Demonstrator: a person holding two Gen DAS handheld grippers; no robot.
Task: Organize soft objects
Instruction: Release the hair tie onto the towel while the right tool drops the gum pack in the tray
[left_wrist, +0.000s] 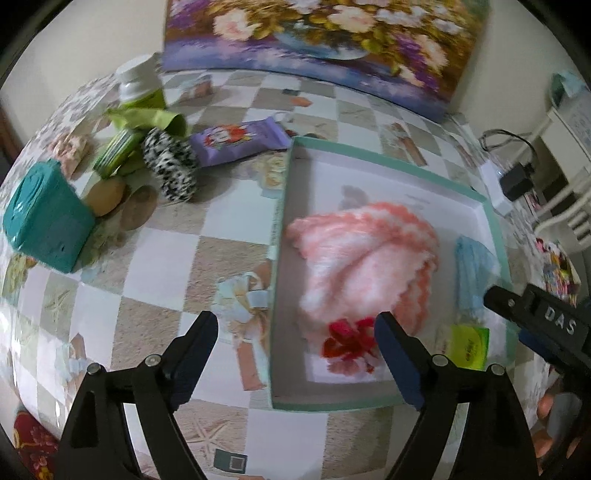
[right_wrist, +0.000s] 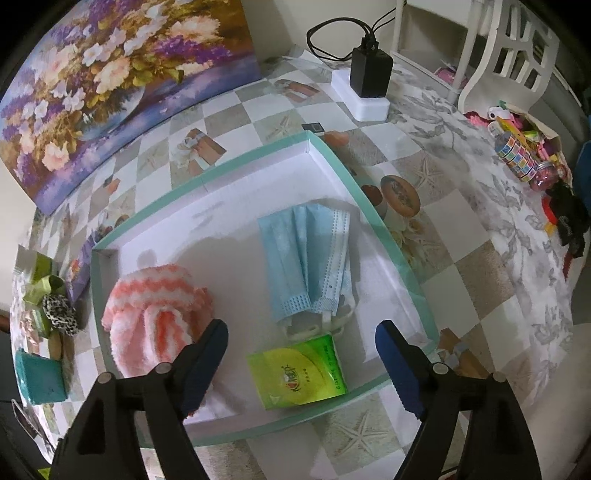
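Observation:
A shallow box with a teal rim (left_wrist: 369, 152) (right_wrist: 240, 167) lies on the checked tablecloth. Inside it are a fluffy pink-and-white cloth (left_wrist: 362, 254) (right_wrist: 155, 306) with a red patch (left_wrist: 347, 339), several blue face masks (left_wrist: 472, 266) (right_wrist: 310, 254) and a green tissue pack (left_wrist: 467, 345) (right_wrist: 299, 369). My left gripper (left_wrist: 295, 321) is open over the box's near left wall, holding nothing. My right gripper (right_wrist: 301, 326) is open above the tissue pack, also holding nothing. A black-and-white scrunchie (left_wrist: 170, 166) (right_wrist: 59, 314) and a purple tissue pack (left_wrist: 236, 140) lie outside the box to its left.
Left of the box are a teal container (left_wrist: 44, 221), a crumpled green bag (left_wrist: 147, 118) and a white-capped bottle (left_wrist: 138, 85). A flower painting (right_wrist: 110, 81) leans on the wall behind. A black charger on a power strip (right_wrist: 369, 74), a white chair (right_wrist: 509, 55) and small toys (right_wrist: 524, 155) sit to the right.

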